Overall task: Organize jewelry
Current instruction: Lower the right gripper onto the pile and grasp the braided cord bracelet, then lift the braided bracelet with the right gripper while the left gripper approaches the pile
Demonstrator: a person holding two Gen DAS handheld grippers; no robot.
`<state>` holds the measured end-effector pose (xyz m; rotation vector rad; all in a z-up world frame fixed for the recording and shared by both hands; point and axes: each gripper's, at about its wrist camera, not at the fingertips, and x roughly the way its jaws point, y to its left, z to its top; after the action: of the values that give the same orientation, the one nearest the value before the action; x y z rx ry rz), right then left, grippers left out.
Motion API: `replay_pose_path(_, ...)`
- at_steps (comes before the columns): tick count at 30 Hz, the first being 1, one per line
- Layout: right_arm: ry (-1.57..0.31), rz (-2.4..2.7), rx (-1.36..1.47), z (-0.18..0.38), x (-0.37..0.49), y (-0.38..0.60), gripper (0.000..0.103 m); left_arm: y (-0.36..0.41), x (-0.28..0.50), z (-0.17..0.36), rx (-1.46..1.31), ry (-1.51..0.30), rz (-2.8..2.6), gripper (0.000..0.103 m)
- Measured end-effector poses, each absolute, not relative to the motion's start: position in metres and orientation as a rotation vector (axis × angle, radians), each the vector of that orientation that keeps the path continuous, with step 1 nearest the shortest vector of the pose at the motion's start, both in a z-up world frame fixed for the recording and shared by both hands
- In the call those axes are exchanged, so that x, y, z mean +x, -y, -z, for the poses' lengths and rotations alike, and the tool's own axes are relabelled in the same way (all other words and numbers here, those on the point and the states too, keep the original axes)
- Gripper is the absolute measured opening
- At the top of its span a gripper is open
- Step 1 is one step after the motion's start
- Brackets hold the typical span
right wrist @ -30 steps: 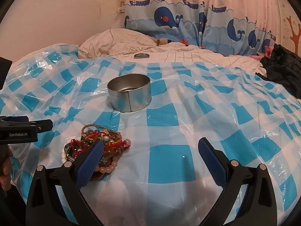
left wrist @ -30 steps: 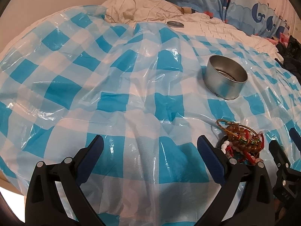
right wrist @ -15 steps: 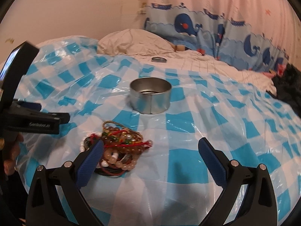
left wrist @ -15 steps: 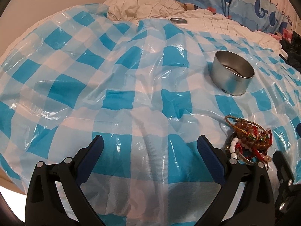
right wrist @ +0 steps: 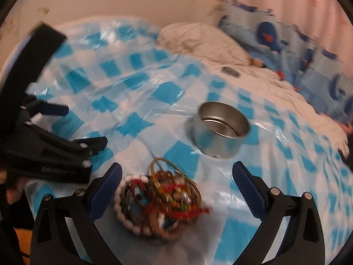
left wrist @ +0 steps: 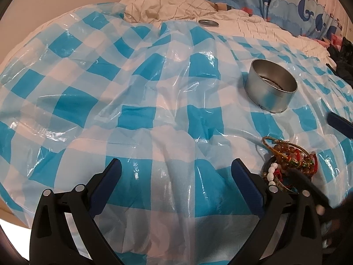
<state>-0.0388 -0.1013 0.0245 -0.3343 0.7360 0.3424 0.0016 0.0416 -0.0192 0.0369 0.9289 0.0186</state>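
Observation:
A tangled pile of bead bracelets [right wrist: 161,196] in brown, red and white lies on the blue-and-white checked plastic sheet [left wrist: 141,92]. My right gripper [right wrist: 176,182] is open, its fingers standing either side of the pile and just above it. In the left wrist view the same pile of bracelets [left wrist: 289,165] sits right of my open left gripper [left wrist: 176,176], which holds nothing. A round silver tin [right wrist: 220,130] stands open beyond the pile, also visible as the tin [left wrist: 271,88] in the left wrist view. The right wrist view is motion-blurred.
The tin's lid [left wrist: 208,23] lies at the far edge of the sheet on white bedding. A whale-print curtain [right wrist: 297,44] hangs behind. Dark clothing [left wrist: 344,61] lies at the far right. The left gripper's body [right wrist: 50,154] shows at left.
My right gripper has swung left and come closer over the bracelet pile, which now lies between its fingers. The left gripper has drifted slightly; both stay open.

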Motion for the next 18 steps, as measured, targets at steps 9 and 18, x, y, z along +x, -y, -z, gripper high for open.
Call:
replay_pose_path(9,-0.941,-0.455,-0.271,-0.002,-0.002,0.103,0.006,-0.052,0.003,0.014,-0.014,-0.928,-0.024,0.095)
replay_pose_path(18,-0.869,-0.5,0.212,-0.032,-0.01,0.18,0.004,-0.048,0.004,0.015,-0.017,-0.93,-0.005,0.095)
